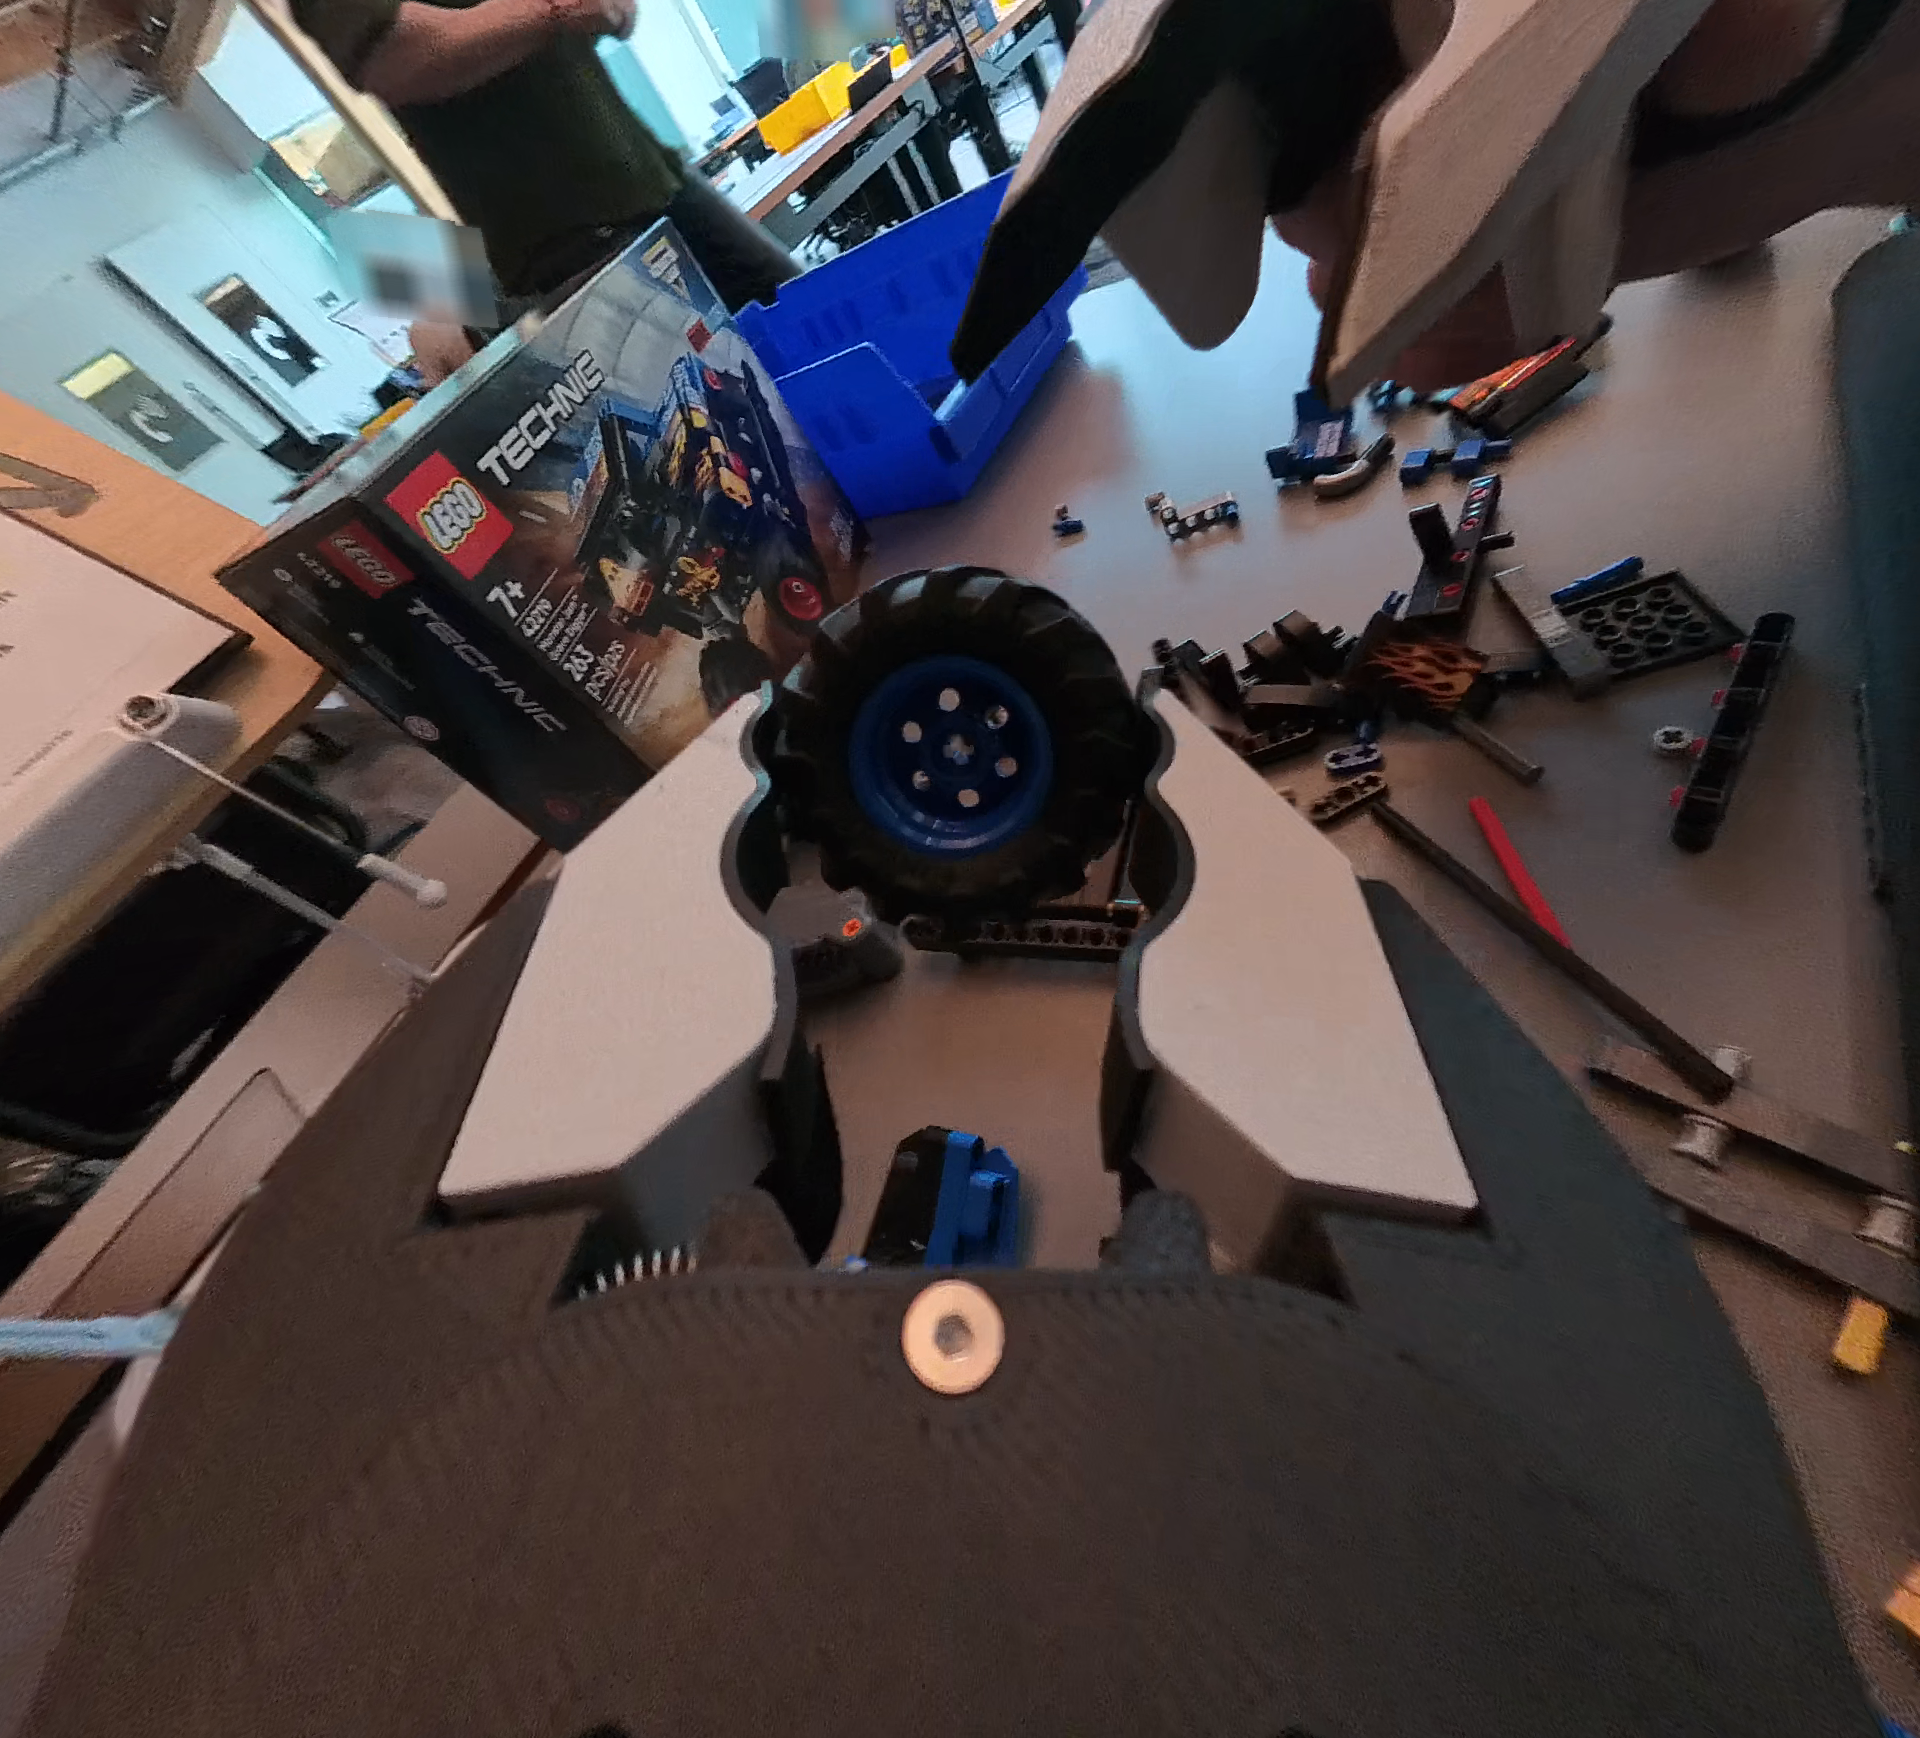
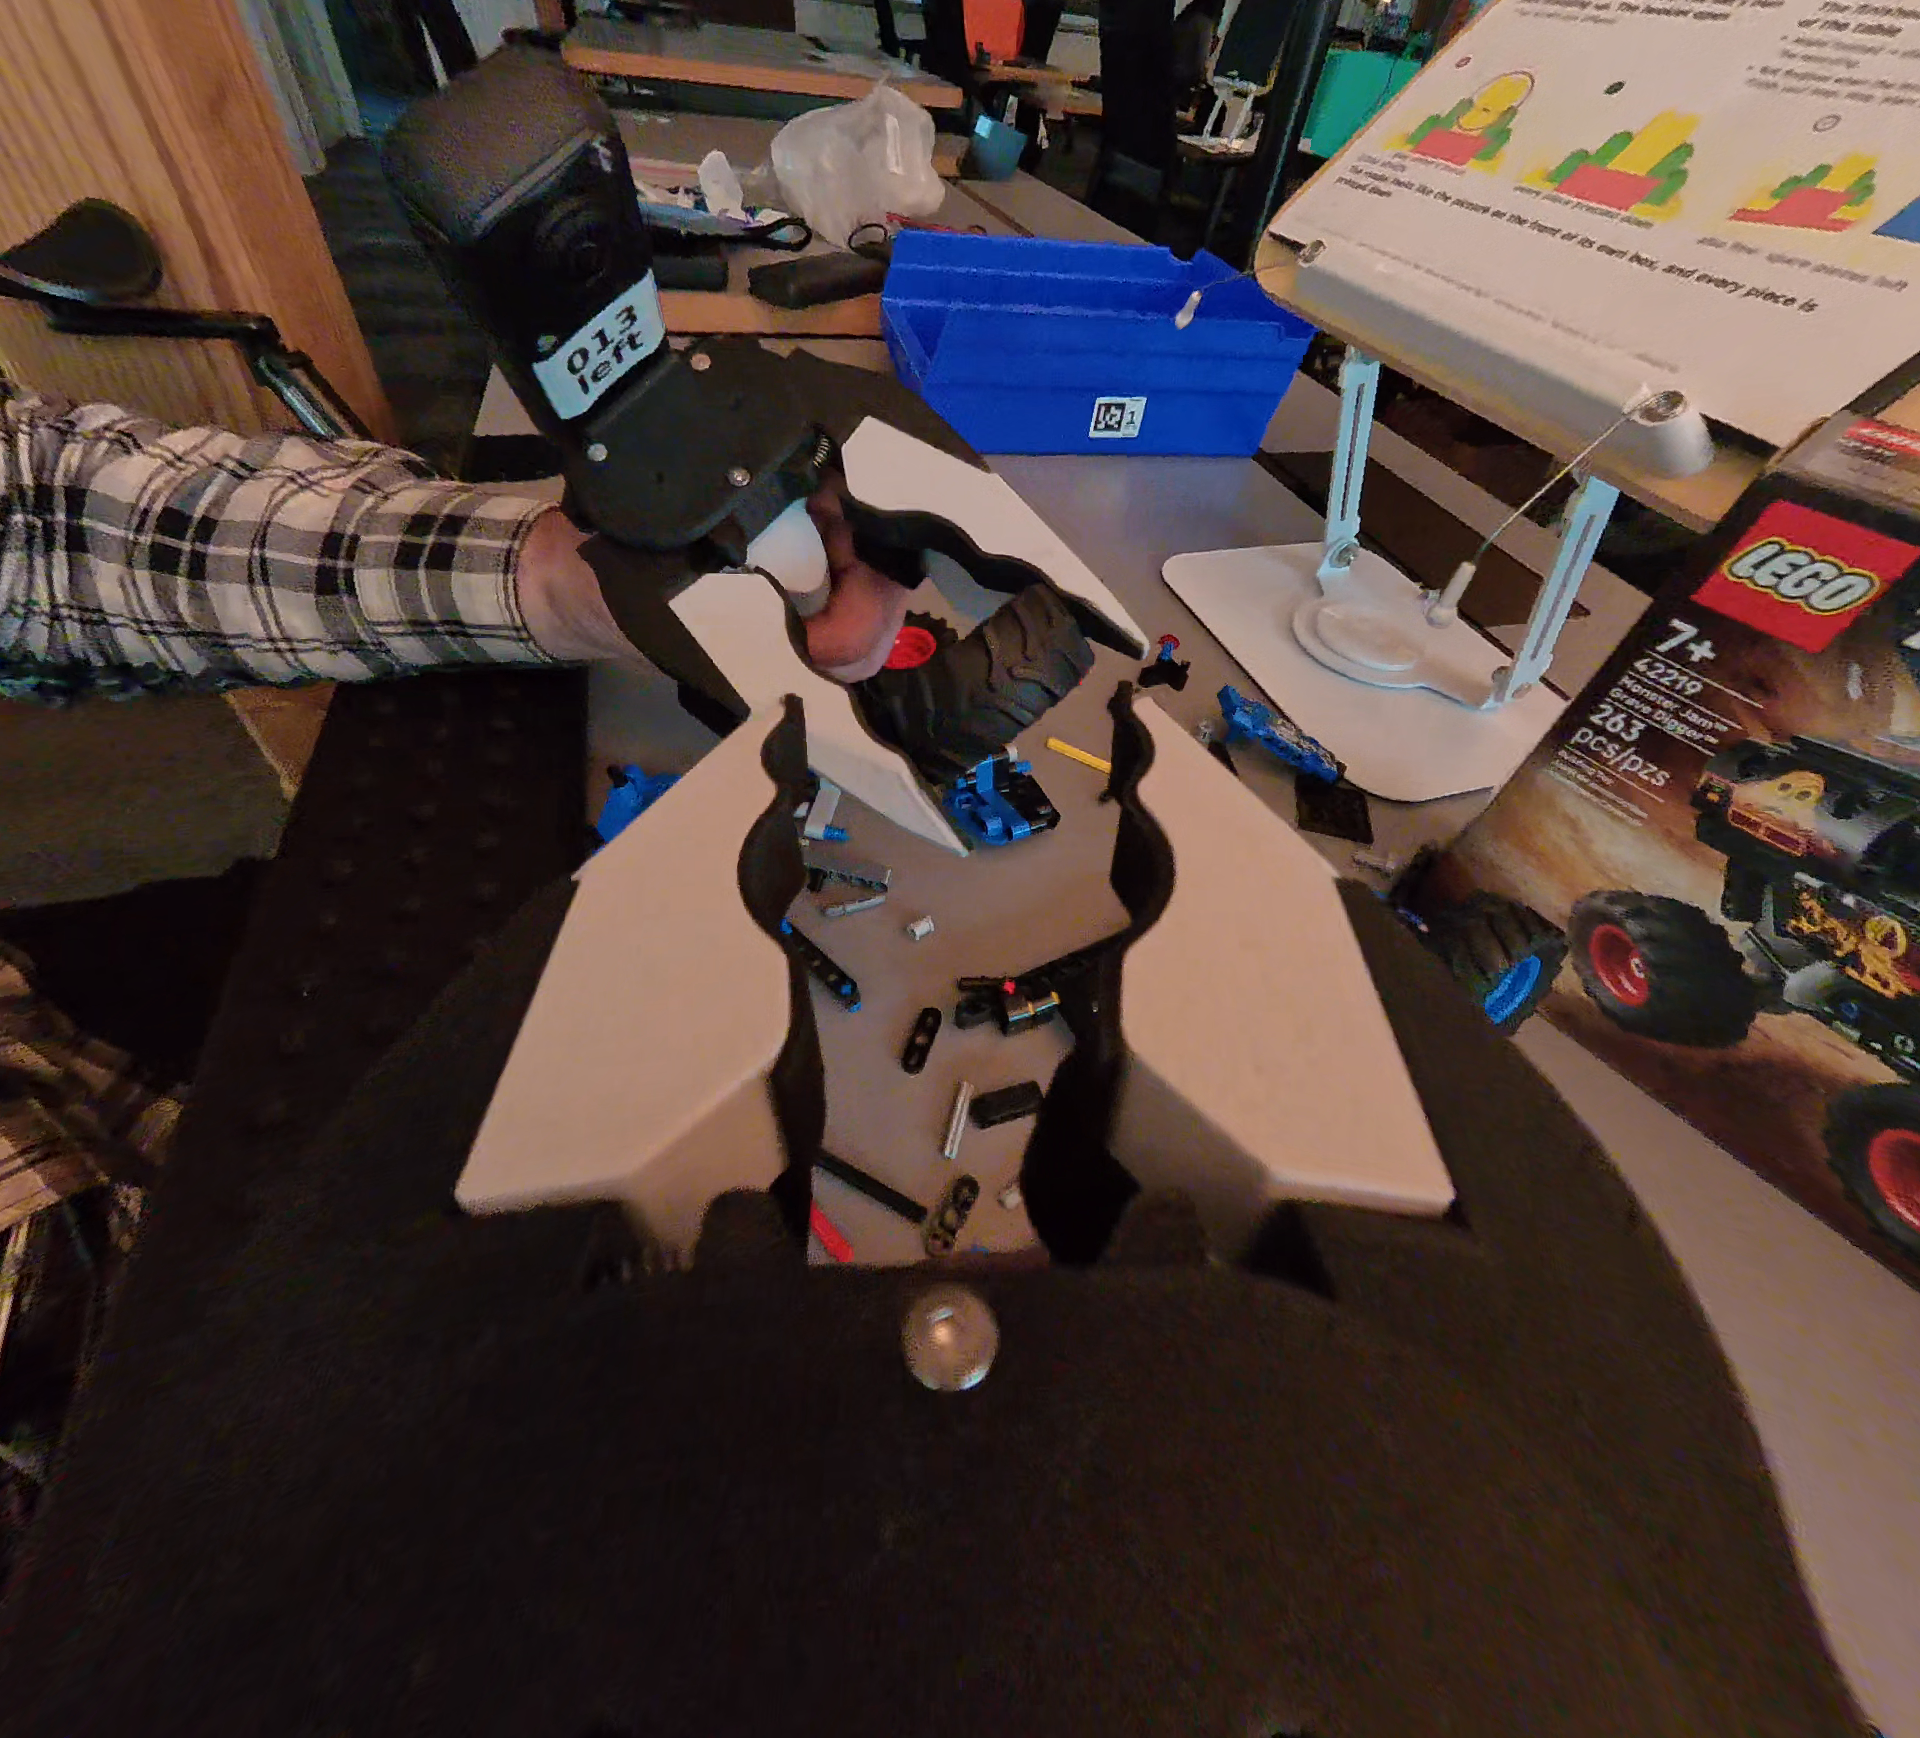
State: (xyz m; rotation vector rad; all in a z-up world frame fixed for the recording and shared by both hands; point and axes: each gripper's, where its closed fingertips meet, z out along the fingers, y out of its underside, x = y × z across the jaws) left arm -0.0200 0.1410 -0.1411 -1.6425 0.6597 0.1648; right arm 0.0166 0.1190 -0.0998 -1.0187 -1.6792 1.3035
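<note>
My left jaws (image 1: 956, 753) clamp the tyre (image 1: 961, 743) by its tread, hub facing me, while my right jaws (image 2: 961, 732) hang open and empty just beside it over the tabletop (image 2: 1091, 493).

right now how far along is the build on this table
Done: only a small blue-and-black assembly looks joined. In hand: the left gripper is shut on a black-tyred wheel; the right gripper is open and empty. Left: many loose pieces lie scattered on the table, and a second wheel sits by the box.
</note>
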